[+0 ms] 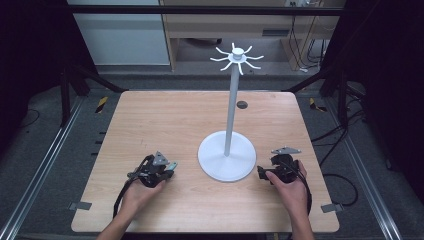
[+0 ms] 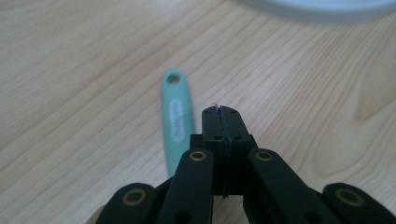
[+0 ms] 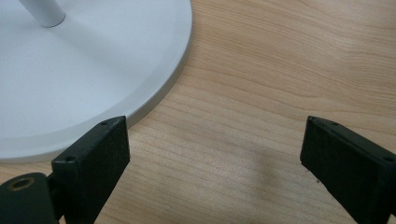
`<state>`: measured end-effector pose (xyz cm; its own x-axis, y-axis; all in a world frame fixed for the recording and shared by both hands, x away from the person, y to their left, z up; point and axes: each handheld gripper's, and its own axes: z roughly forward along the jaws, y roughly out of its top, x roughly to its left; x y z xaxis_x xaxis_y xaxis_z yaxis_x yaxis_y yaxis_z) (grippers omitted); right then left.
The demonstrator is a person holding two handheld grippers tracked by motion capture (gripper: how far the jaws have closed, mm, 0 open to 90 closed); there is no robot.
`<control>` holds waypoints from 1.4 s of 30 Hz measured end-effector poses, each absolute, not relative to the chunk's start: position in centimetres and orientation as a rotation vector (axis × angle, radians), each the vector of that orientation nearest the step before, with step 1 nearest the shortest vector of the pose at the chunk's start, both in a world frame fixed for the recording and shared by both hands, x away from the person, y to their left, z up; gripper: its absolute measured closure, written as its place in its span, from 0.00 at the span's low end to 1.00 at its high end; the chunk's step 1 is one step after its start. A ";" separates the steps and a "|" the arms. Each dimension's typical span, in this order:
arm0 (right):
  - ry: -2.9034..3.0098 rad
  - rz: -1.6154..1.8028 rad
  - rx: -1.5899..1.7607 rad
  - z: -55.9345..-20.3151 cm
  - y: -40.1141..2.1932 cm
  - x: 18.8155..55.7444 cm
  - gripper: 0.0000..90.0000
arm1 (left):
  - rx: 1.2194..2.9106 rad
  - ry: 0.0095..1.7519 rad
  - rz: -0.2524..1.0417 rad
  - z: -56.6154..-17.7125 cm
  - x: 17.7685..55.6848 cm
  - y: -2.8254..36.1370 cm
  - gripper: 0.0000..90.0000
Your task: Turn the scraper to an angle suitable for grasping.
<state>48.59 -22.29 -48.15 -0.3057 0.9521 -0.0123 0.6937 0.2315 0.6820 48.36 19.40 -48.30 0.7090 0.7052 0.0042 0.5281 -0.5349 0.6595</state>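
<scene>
A white stand [image 1: 229, 112] rises mid-table from a round base [image 1: 226, 159], with a ring of curved hooks [image 1: 237, 57] at its top. My left gripper [image 1: 167, 170] rests low on the table left of the base. In the left gripper view its jaws [image 2: 222, 114] are pressed together with nothing visible between them. A mint-green handle [image 2: 177, 116] with a hole at its end lies just left of them and runs under the linkage; its tip [image 1: 173, 164] pokes out beside the gripper. My right gripper [image 1: 263, 172] stands open right of the base, over bare wood [image 3: 215, 149].
The wooden table [image 1: 165, 120] has a small dark hole [image 1: 242, 104] behind the stand. The base rim [image 3: 163, 88] lies close to my right gripper's left jaw. Black frame posts and cables surround the table on the floor.
</scene>
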 end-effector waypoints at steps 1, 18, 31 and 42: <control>2.077 0.813 1.514 -48.1 -22.3 48.6 0.09 | 2.245 0.926 0.378 -47.9 48.3 19.4 1.00; 2.088 0.805 1.512 -48.2 -22.2 48.6 0.09 | 2.252 1.050 0.453 -49.0 50.1 21.6 1.00; 2.094 0.804 1.513 -48.3 -22.2 48.6 0.09 | 2.339 0.906 0.377 -48.7 48.2 18.7 1.00; 2.099 0.807 1.506 -48.3 -22.2 48.7 0.09 | 2.359 0.846 0.375 -48.5 47.2 17.8 1.00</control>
<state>48.66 -22.15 -48.25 -0.3167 0.9485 -0.0102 0.6971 0.2401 0.6756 47.22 17.82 -48.54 0.7569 0.6507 0.0606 0.4815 -0.6180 0.6215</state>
